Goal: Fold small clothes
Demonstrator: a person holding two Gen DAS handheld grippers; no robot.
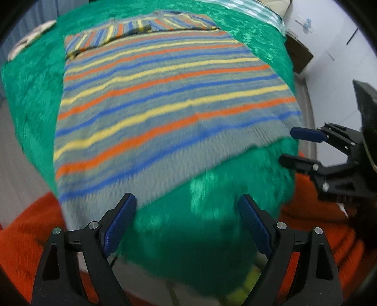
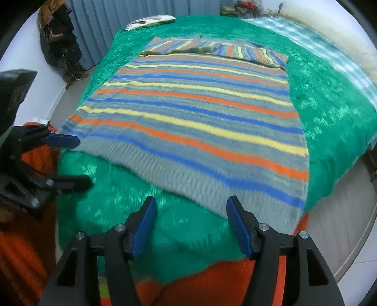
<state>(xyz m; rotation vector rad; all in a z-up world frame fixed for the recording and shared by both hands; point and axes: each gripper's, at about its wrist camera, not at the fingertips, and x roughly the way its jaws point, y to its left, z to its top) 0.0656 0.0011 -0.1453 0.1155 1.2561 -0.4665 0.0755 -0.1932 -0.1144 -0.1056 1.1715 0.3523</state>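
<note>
A striped knit sweater [image 1: 165, 103] in grey, blue, orange and yellow lies flat on a green fuzzy blanket [image 1: 200, 211], sleeves folded across its far end. It also shows in the right wrist view [image 2: 200, 117]. My left gripper [image 1: 187, 207] is open and empty, just short of the sweater's near hem. My right gripper [image 2: 190, 211] is open and empty at the near hem too. The right gripper shows in the left wrist view [image 1: 294, 146] beside the hem's right corner. The left gripper shows in the right wrist view [image 2: 70, 162] by the left corner.
The blanket [image 2: 329, 106] covers a bed. A pillow [image 2: 150, 21] lies at the far end. Orange fabric [image 2: 212, 282] is below the grippers. Dark clothes [image 2: 59, 42] hang by the wall at left. A cardboard box [image 1: 299, 54] sits on the floor at right.
</note>
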